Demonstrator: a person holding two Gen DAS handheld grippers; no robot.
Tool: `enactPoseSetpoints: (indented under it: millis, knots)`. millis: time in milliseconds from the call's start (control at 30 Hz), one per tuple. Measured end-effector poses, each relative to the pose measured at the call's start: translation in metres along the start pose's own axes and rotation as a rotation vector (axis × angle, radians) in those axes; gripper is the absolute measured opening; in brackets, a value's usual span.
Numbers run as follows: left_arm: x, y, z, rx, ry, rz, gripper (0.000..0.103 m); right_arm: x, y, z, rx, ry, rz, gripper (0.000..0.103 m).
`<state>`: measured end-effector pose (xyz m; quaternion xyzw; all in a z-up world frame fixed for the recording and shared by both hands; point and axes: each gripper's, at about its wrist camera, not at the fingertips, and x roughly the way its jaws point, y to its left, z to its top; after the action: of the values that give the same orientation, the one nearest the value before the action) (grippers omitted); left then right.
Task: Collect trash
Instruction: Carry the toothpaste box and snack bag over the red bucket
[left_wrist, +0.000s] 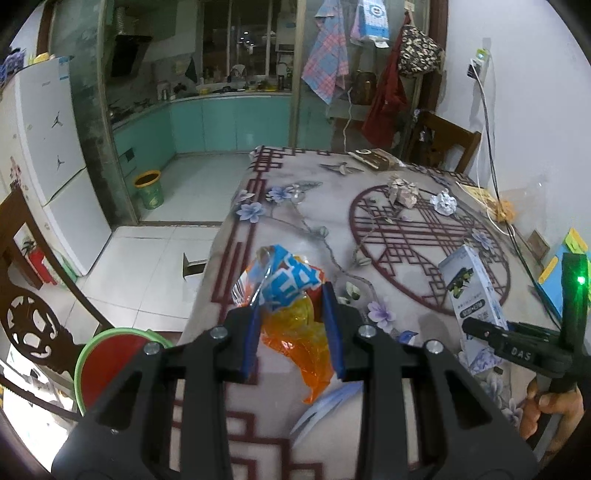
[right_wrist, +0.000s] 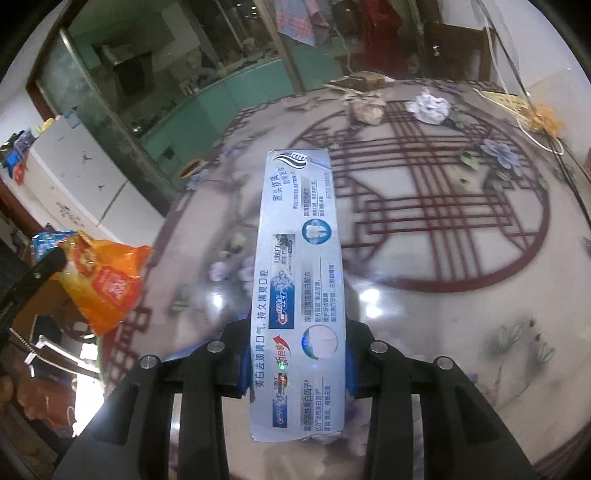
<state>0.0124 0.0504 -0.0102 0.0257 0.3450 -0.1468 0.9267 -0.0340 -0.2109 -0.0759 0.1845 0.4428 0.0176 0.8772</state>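
We see our left gripper (left_wrist: 293, 328) pinching an orange and blue snack bag (left_wrist: 286, 295) above the table (left_wrist: 295, 221) edge. Our right gripper (right_wrist: 295, 373) clamps a toothpaste box (right_wrist: 299, 280) lengthwise over the table. Two crumpled paper balls (left_wrist: 402, 192) lie farther back.

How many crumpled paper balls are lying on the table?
2: a brownish paper ball near the far middle of the table, and a white paper ball just right of it. Others may be hidden.
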Motion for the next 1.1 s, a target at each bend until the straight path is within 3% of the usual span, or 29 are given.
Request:
enactPoseSetpoints:
  millis: [133,300,600,867,1100]
  knots:
    - [-0.006,0.018,-0.003,-0.030,-0.005,0.018,0.030,-0.002,0.027,-0.002,-0.037,0.001,0.029,0.035]
    - [-0.014,0.038,-0.006,-0.038,-0.018,0.092,0.030,0.001,0.058,-0.002,-0.077,0.008,0.062,0.035]
    - [-0.022,0.101,-0.013,-0.174,-0.007,0.147,0.030,0.014,0.128,0.005,-0.159,0.019,0.155,0.035]
    - [-0.027,0.151,-0.028,-0.241,0.006,0.257,0.030,0.041,0.199,-0.002,-0.250,0.070,0.243,0.035]
    - [-0.032,0.193,-0.040,-0.340,0.026,0.298,0.030,0.071,0.239,-0.017,-0.256,0.157,0.309,0.035]
